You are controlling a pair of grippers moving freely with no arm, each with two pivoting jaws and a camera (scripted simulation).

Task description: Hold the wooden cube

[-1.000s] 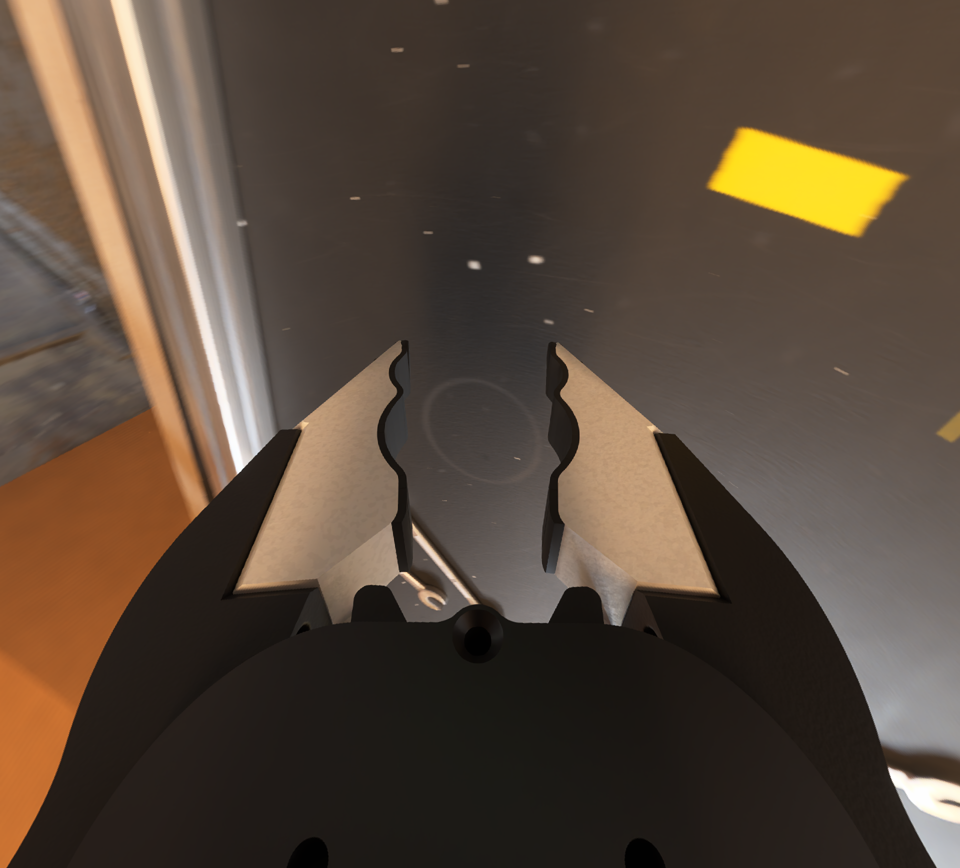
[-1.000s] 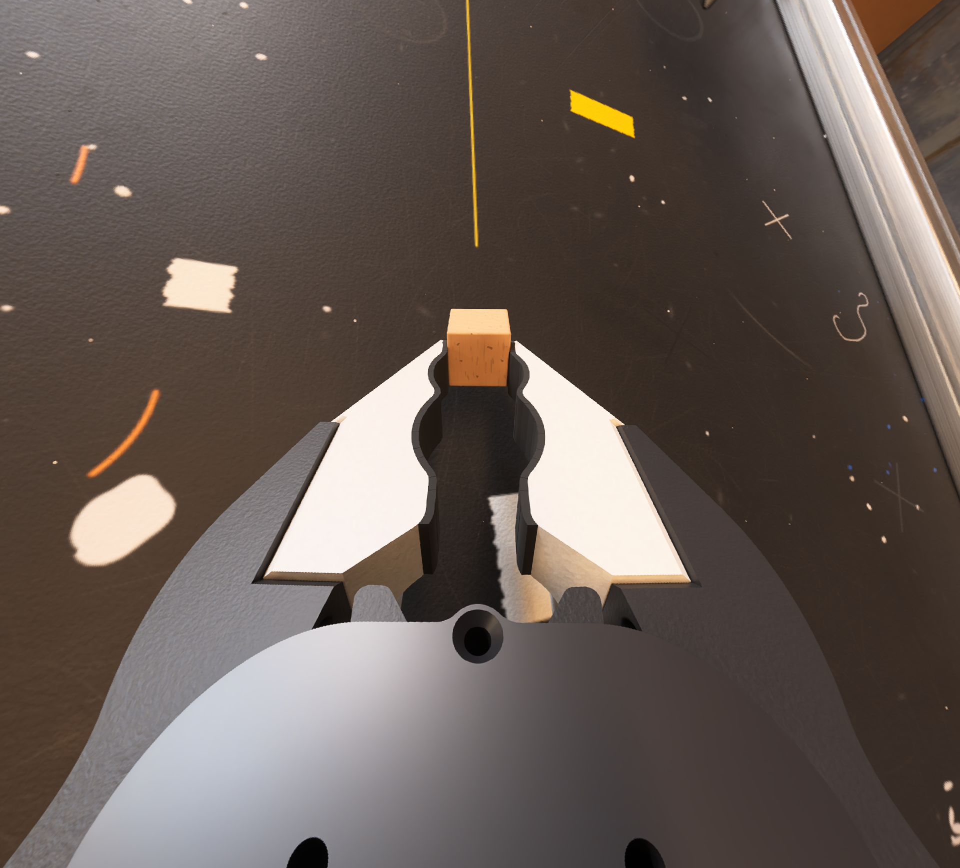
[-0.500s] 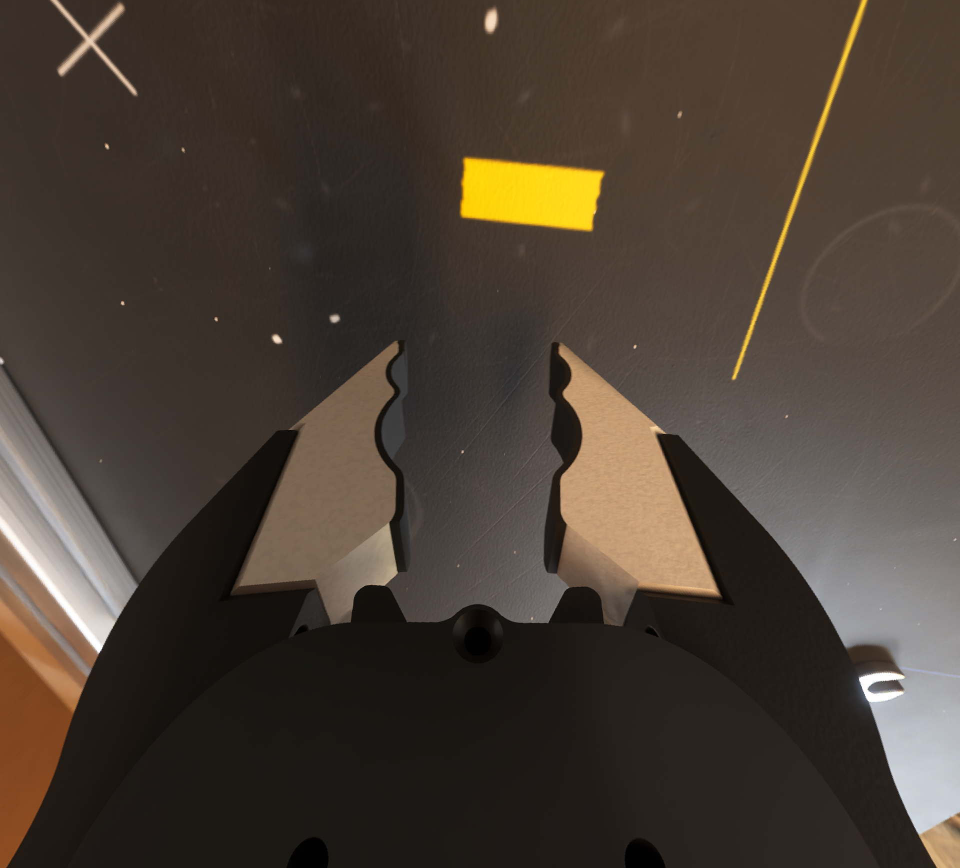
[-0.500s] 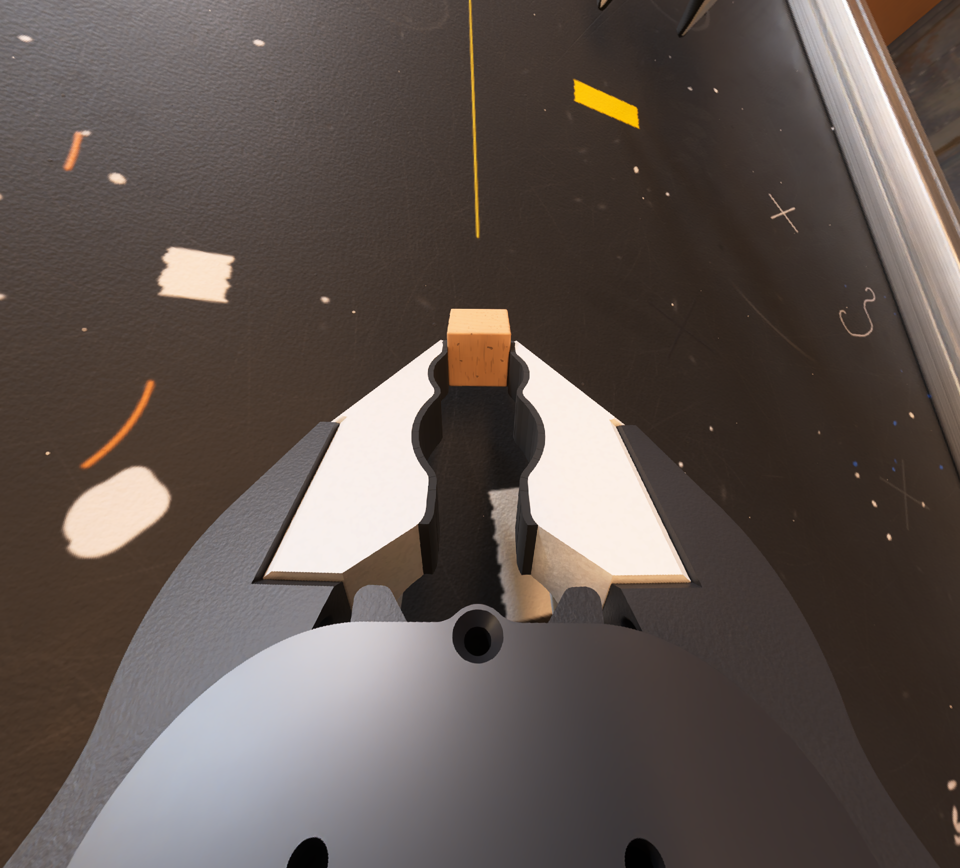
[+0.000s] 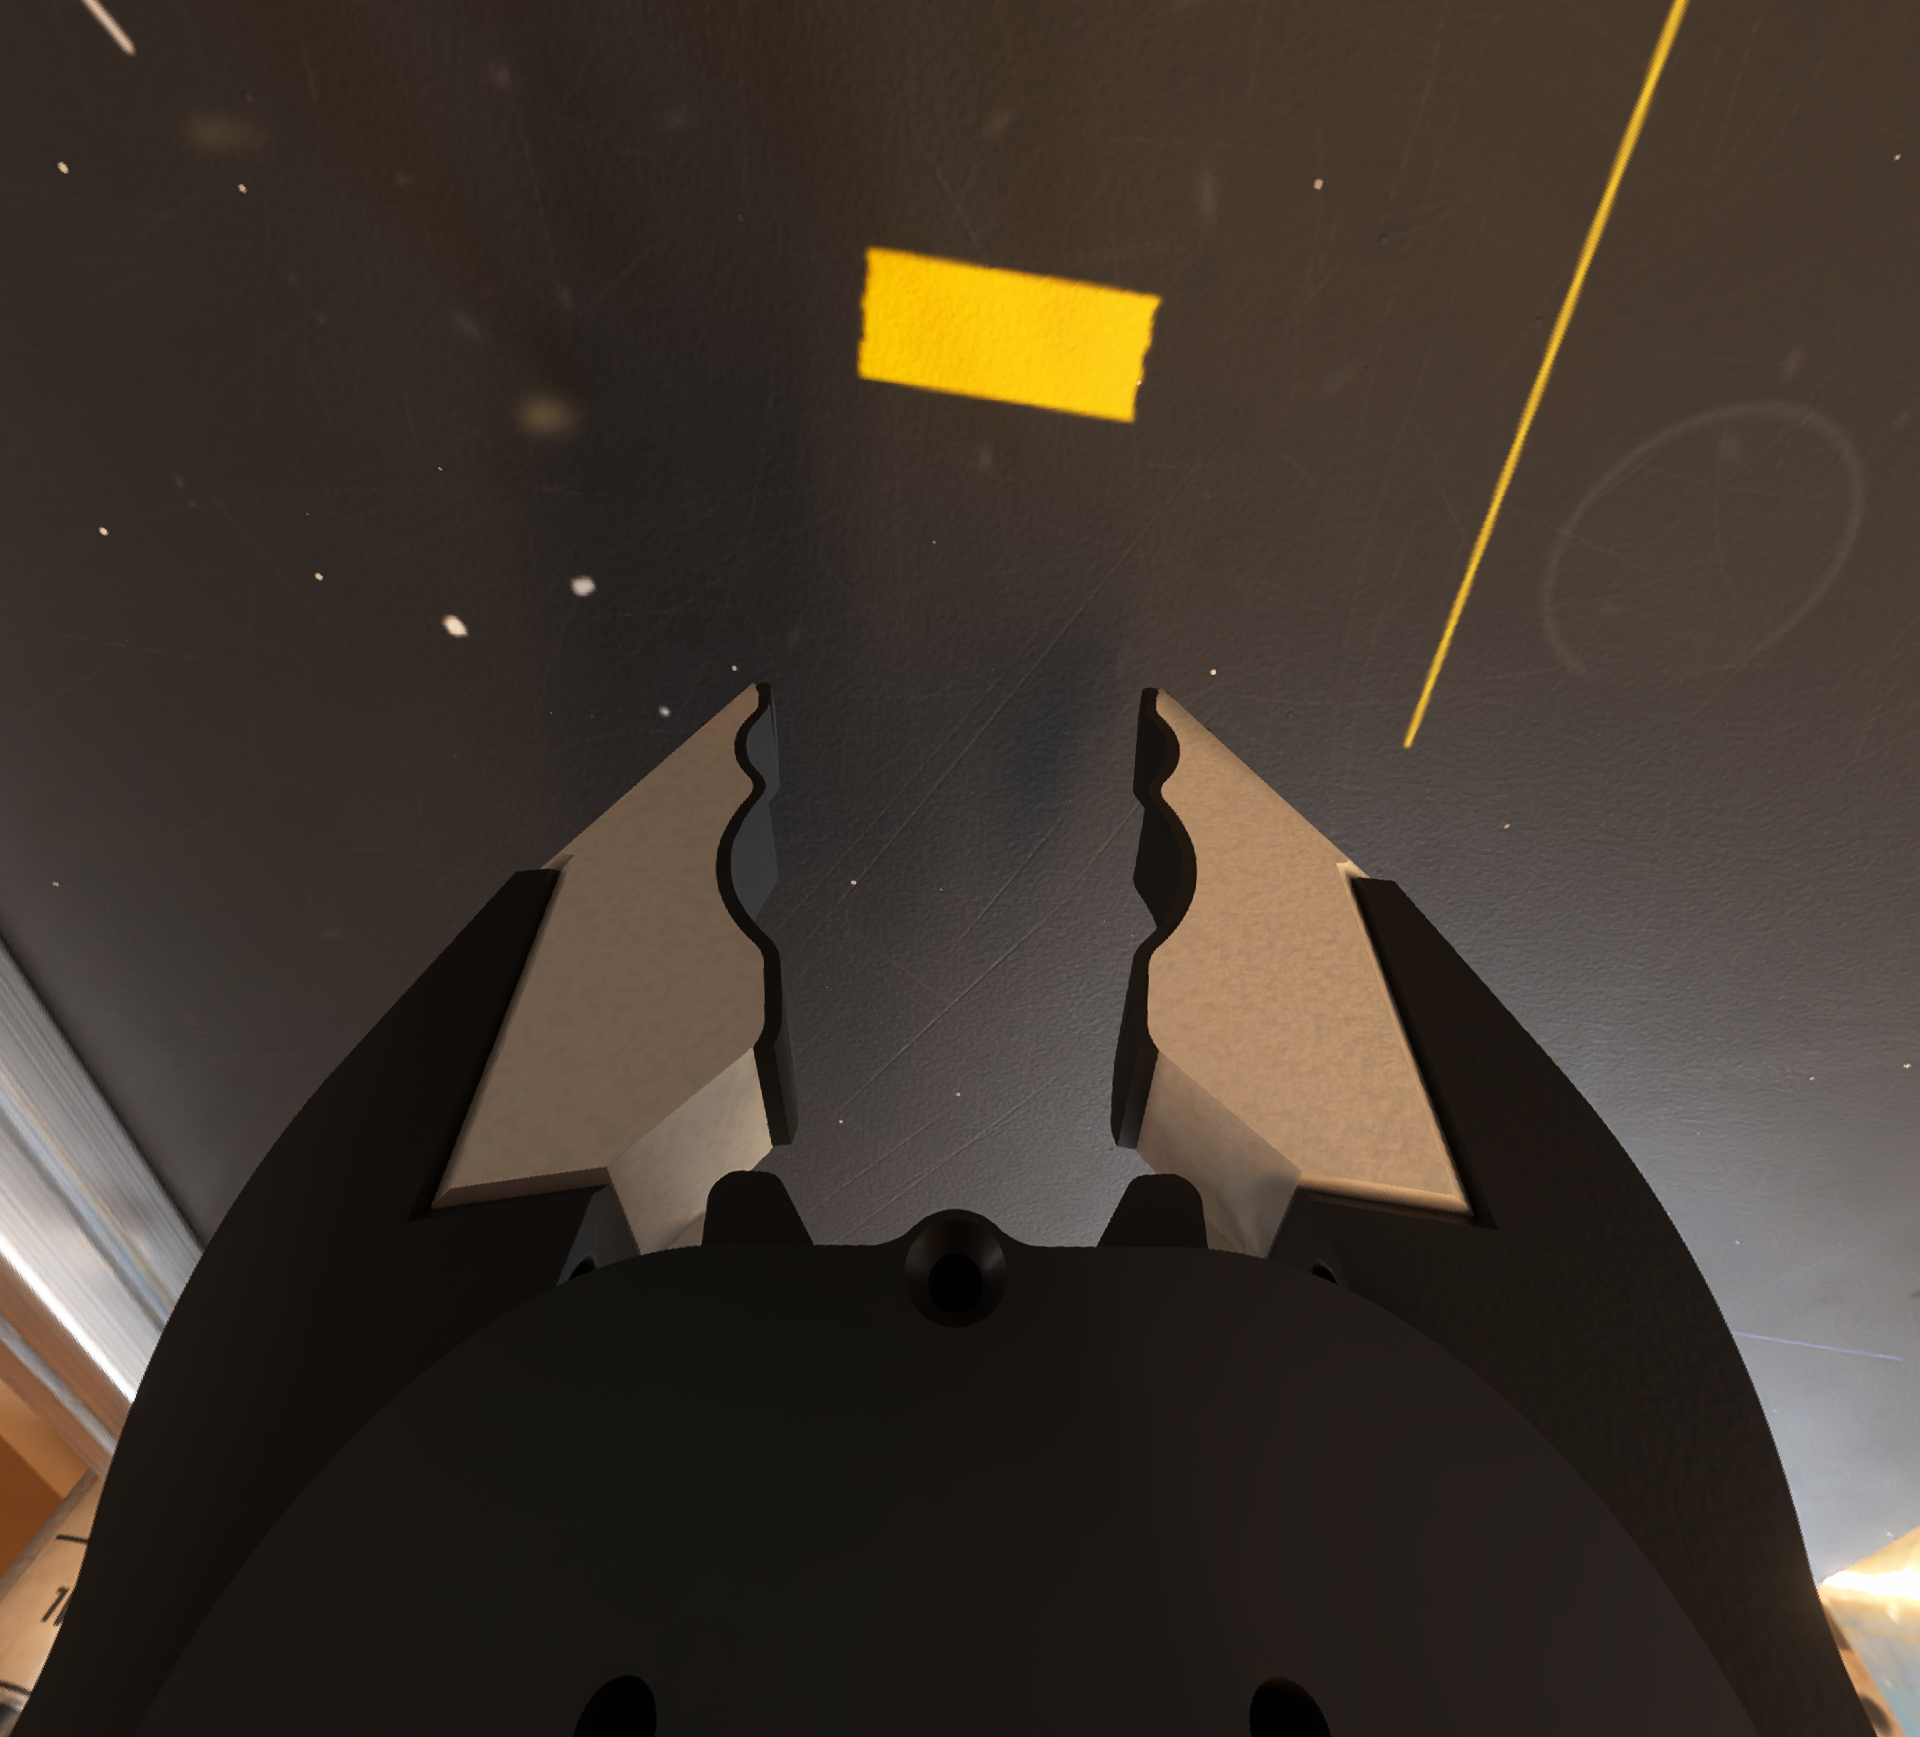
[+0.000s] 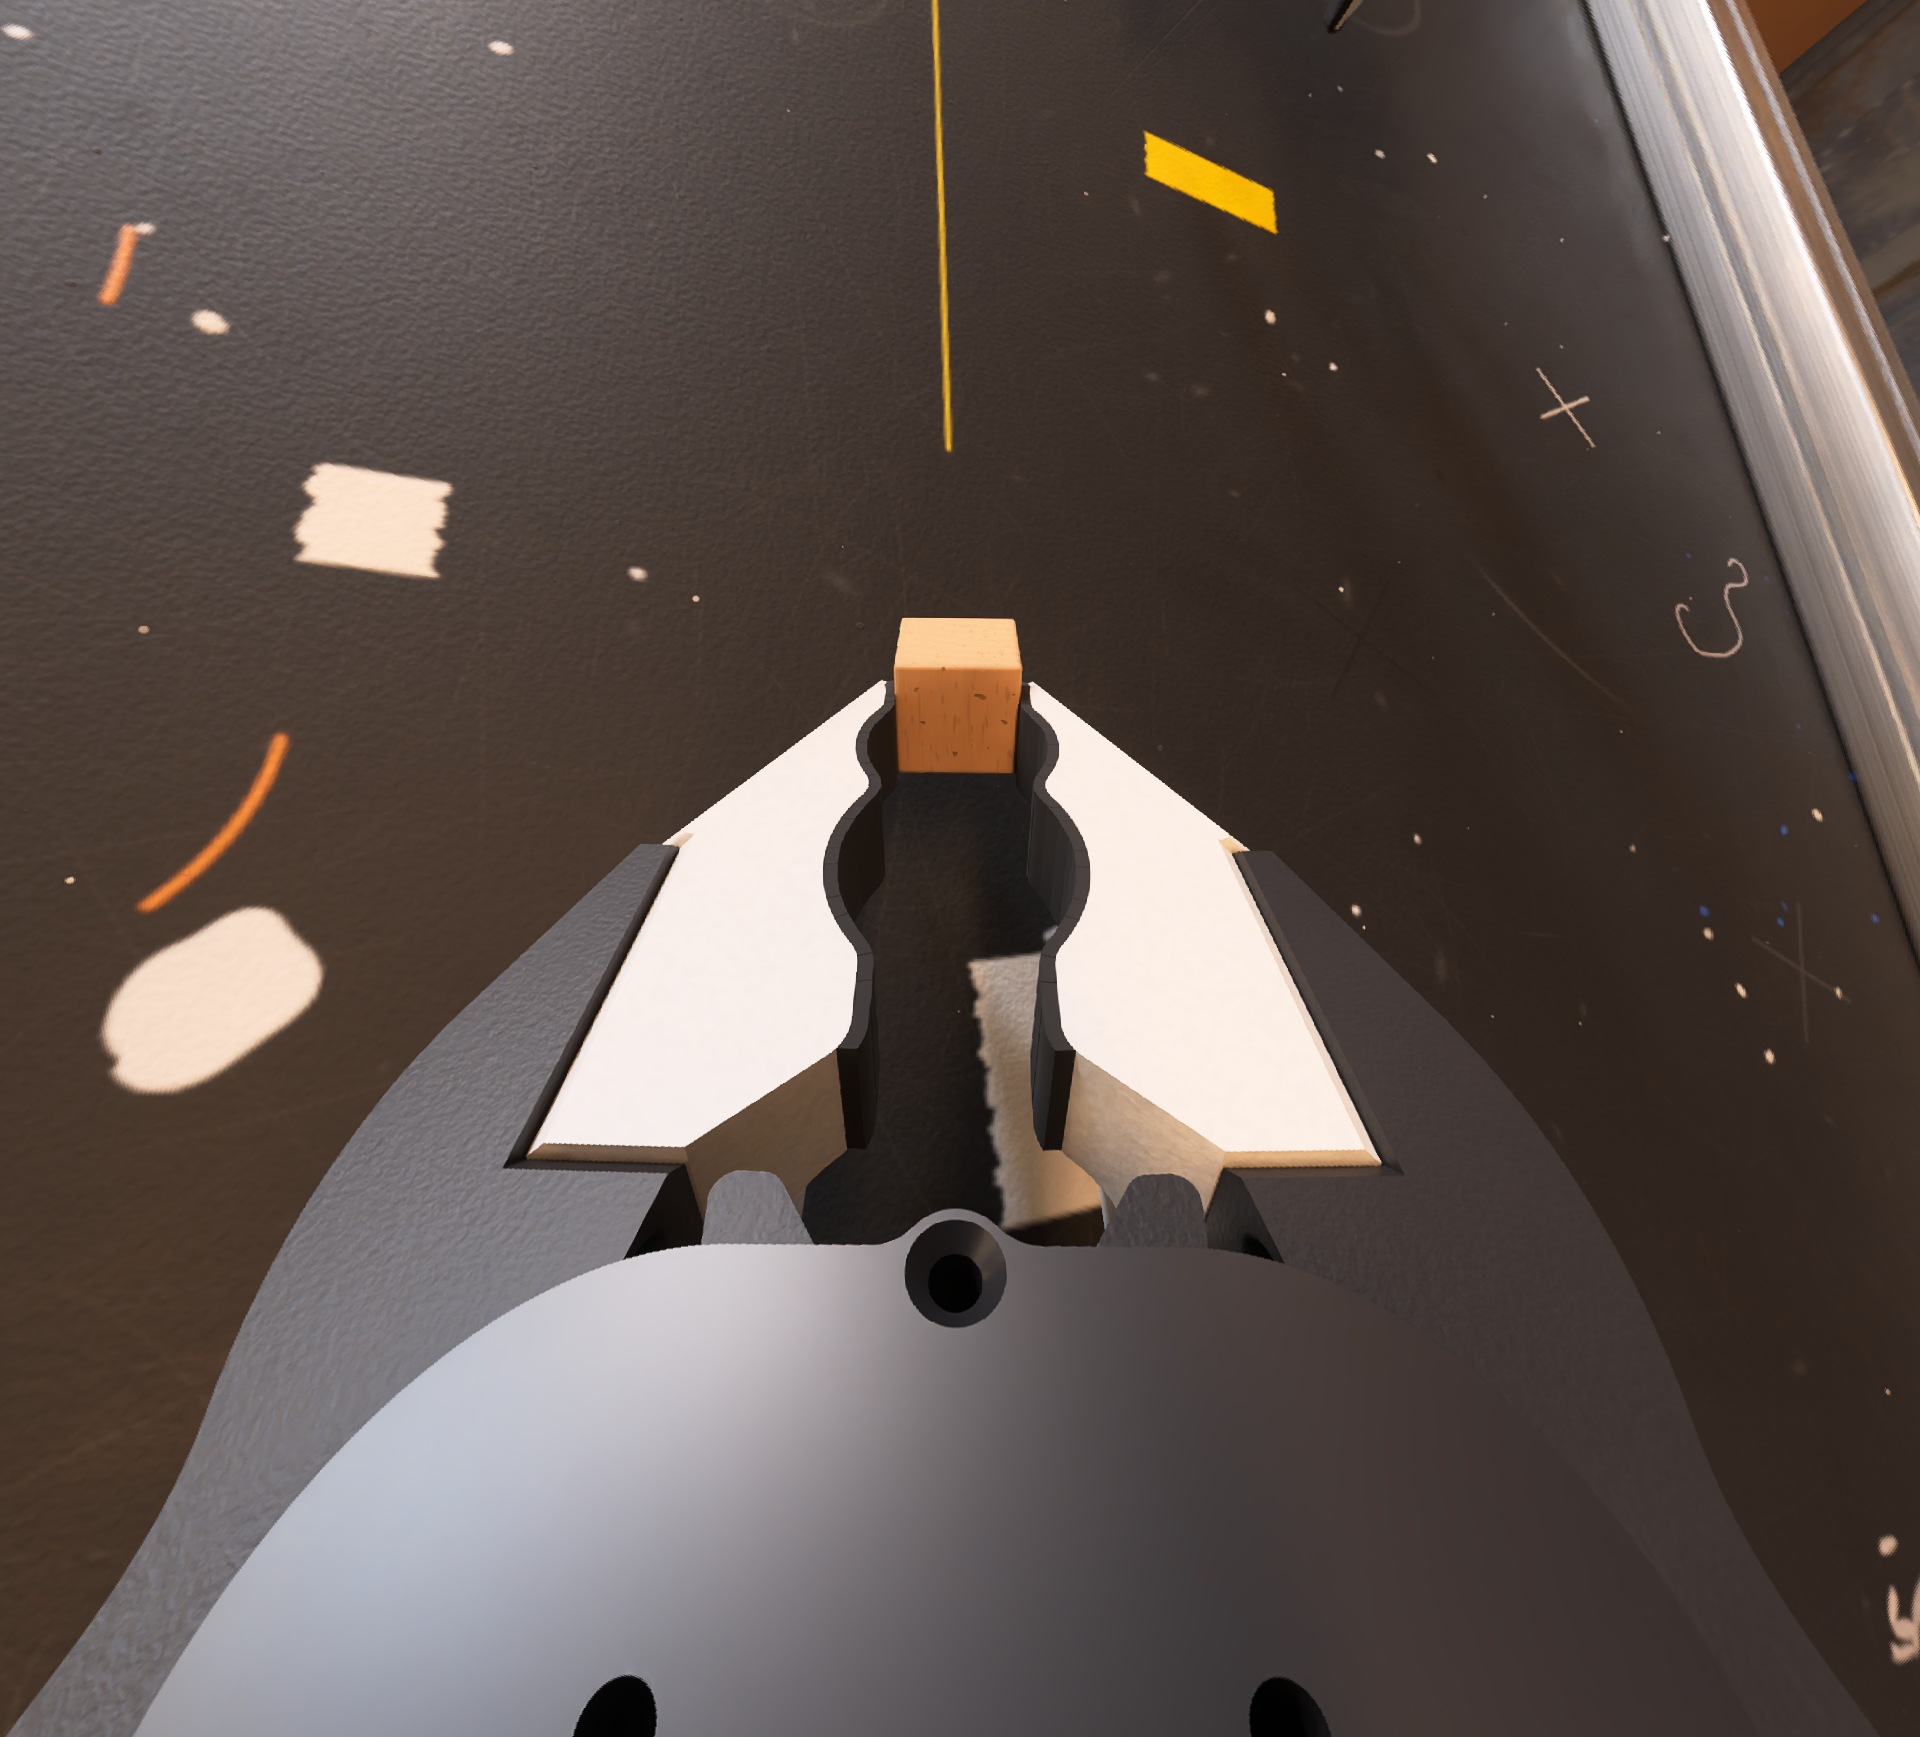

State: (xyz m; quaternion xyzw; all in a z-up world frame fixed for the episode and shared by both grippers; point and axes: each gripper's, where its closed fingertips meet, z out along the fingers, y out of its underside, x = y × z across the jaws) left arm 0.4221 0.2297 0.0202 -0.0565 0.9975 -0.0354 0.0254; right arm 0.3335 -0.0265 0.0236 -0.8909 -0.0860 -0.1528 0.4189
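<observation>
right gripper (image 6: 956, 700) is pinching the cube (image 6: 956, 708) at its fingertips, at 12 o'clock; left gripper (image 5: 954, 700) is gaping wide, empty.

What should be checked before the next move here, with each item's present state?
1. Wooden cube sits between the right gripper fingertips: ok.
2. Both pads touch the cube's sides: ok.
3. Cube lifted off the dark table: cannot tell.
4. Left gripper open and empty: ok.
5. Left gripper, at the right wrist view's top, apart from the cube: ok.
</observation>
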